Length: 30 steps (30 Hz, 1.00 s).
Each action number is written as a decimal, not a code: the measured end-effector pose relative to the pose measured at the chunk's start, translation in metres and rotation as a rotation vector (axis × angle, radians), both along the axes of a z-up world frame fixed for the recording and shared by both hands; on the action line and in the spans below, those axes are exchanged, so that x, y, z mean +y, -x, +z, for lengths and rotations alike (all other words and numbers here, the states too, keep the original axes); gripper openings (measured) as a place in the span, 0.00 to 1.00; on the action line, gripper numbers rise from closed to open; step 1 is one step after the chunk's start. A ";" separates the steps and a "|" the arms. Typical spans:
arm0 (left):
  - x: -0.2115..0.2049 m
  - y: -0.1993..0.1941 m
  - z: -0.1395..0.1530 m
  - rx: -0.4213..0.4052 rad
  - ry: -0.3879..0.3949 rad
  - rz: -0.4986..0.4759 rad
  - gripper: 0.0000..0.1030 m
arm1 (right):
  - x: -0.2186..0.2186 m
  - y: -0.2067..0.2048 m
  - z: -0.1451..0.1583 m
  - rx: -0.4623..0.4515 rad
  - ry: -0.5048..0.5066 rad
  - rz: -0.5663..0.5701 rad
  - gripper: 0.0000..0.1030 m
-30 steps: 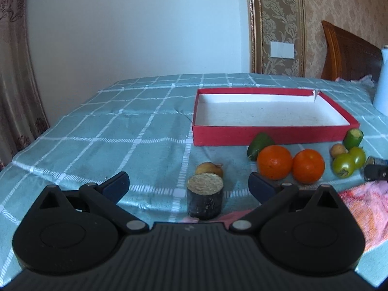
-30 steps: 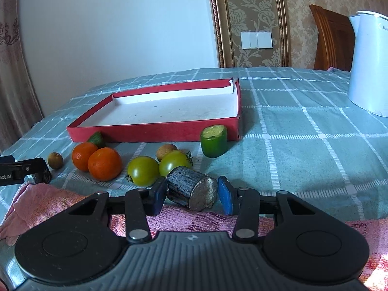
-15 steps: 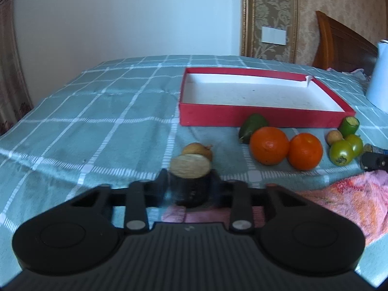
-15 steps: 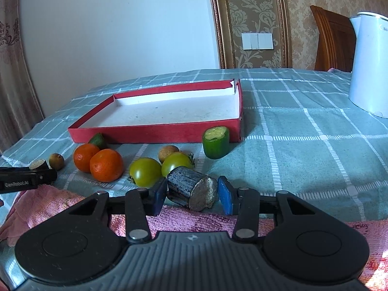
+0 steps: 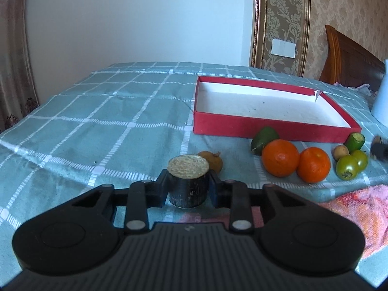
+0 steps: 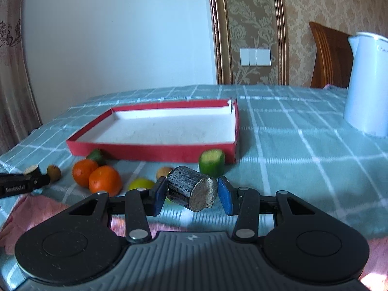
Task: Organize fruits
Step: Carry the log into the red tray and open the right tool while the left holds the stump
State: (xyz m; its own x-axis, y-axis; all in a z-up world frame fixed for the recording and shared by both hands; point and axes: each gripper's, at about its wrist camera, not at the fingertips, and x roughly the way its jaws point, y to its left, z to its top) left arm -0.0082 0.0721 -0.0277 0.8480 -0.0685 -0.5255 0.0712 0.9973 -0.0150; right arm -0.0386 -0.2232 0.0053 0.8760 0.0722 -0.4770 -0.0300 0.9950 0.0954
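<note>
Between the left gripper [image 5: 188,189] pads: dark stub [image 5: 188,184].

Blurred white lettering on the left gripper [image 6: 36,181] reads roughly "GenRobot.AI".

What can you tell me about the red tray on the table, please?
The red tray is a shallow rectangular box lid, apparently cardboard, red outside and white inside, with nothing in it. One far corner is torn open. It lies flat on the checked green tablecloth. A green fruit and a cut green piece sit close against its near wall; actual contact cannot be confirmed. Neither gripper touches it.
</note>
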 end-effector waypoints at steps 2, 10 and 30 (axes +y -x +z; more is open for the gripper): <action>-0.001 -0.001 -0.002 0.006 -0.007 -0.006 0.29 | 0.000 -0.009 0.003 -0.009 0.014 -0.010 0.43; -0.001 -0.001 -0.003 0.007 0.008 -0.023 0.29 | 0.003 -0.042 0.015 -0.040 0.068 -0.024 0.43; -0.001 -0.004 -0.004 0.012 0.007 -0.029 0.29 | 0.003 -0.172 -0.015 0.136 0.073 -0.068 0.43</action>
State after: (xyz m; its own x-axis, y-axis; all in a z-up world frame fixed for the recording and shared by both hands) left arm -0.0046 0.0710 -0.0316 0.8393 -0.0970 -0.5349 0.1003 0.9947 -0.0229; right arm 0.1330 -0.2202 -0.0095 0.8046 -0.0240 -0.5934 0.0458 0.9987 0.0218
